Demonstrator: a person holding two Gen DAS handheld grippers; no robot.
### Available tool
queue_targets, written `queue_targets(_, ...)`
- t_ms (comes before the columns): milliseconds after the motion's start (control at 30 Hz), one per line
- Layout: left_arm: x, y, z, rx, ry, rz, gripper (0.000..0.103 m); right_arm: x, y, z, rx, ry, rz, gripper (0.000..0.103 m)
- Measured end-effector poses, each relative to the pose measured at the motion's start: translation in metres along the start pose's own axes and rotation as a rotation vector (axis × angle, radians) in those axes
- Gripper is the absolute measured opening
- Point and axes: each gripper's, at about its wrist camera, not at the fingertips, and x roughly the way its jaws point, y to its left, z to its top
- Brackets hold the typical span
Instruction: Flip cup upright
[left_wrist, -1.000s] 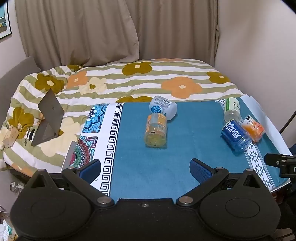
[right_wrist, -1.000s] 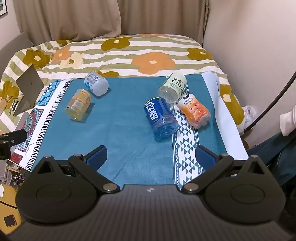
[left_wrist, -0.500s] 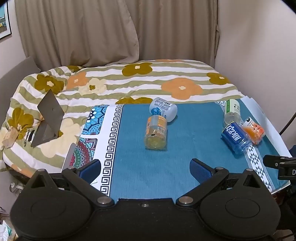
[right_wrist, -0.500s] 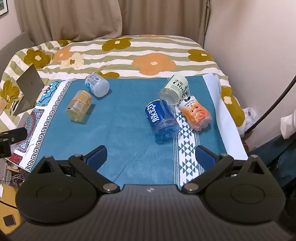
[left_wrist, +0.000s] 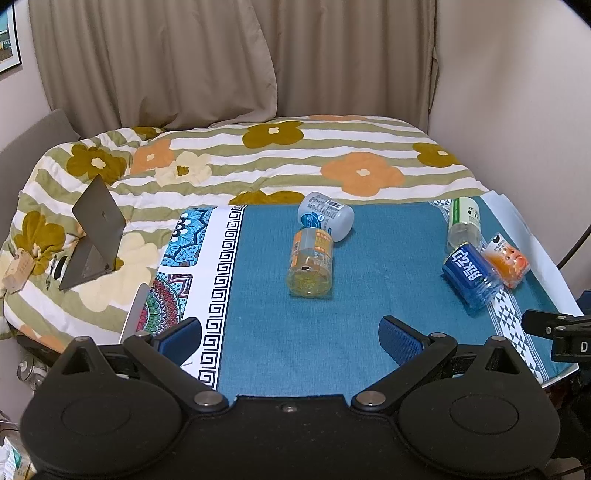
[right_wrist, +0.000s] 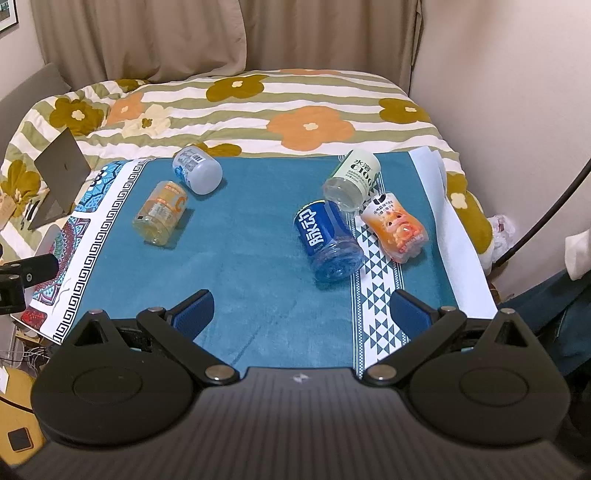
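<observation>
Several plastic cups lie on their sides on the blue cloth (left_wrist: 280, 332). An orange-yellow cup (left_wrist: 311, 262) and a pale blue-grey cup (left_wrist: 325, 217) lie mid-cloth; they also show in the right wrist view (right_wrist: 161, 213) (right_wrist: 197, 175). On the right lie a blue cup (right_wrist: 327, 240), a green-white cup (right_wrist: 354, 180) and an orange cartoon cup (right_wrist: 397, 227). My left gripper (left_wrist: 290, 338) is open and empty, well short of the orange-yellow cup. My right gripper (right_wrist: 301, 312) is open and empty, just short of the blue cup.
The cloth covers a table in front of a flowered bedspread (left_wrist: 258, 155). An open laptop (left_wrist: 96, 232) stands on the bed at left. A wall (right_wrist: 517, 92) and a dark cable (right_wrist: 543, 218) are on the right. The table's right edge (right_wrist: 469, 254) is near the cartoon cup.
Both grippers have drawn back and up very slightly, so the cups sit a little lower in view. No cup has moved. Both grippers stay open.
</observation>
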Motion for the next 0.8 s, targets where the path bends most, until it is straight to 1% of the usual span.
queue_targets(800, 0.0017, 0.0005, 0.0015, 0.001, 0.004, -0.001, 0.103, 0.0029, 0.0010, -0.0001, 0.003, 0.002, -0.004, 0.103)
